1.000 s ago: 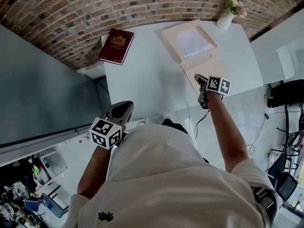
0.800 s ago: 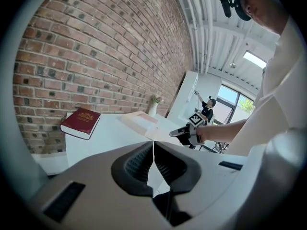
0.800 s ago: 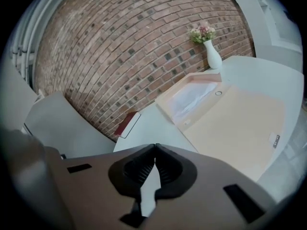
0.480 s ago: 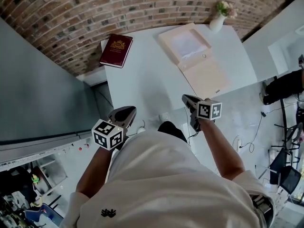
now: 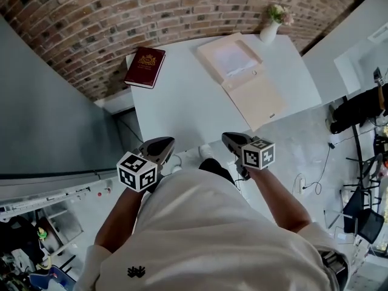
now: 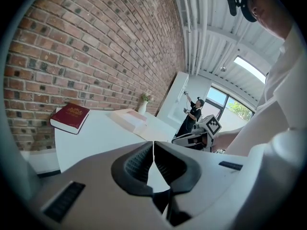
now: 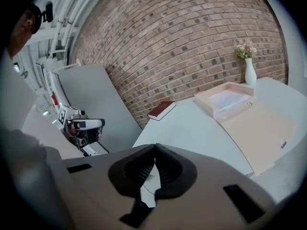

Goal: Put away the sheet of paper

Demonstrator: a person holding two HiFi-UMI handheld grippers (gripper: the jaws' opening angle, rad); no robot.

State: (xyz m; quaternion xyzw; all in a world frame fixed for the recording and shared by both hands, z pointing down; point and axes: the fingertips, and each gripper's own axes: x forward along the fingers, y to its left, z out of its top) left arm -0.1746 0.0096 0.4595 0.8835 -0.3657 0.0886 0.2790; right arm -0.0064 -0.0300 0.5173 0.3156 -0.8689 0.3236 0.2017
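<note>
A beige box file (image 5: 242, 77) lies open on the white table (image 5: 182, 102), and the sheet of paper (image 5: 231, 58) rests inside its tray half; its flat lid (image 5: 259, 100) hangs over the table's near right edge. In the right gripper view the paper (image 7: 228, 99) shows in the tray. My left gripper (image 5: 159, 144) is shut and empty, held close to my body just off the table's near edge. My right gripper (image 5: 230, 140) is also shut with nothing in it, near the front edge, apart from the box file.
A dark red book (image 5: 145, 67) lies at the table's far left corner. A white vase with flowers (image 5: 271, 27) stands at the far right corner by the brick wall. A grey panel (image 5: 54, 120) stands to the left of the table.
My right gripper has drawn back from the box file's lid towards my body and its jaws have shut. The left gripper has stayed in place.
</note>
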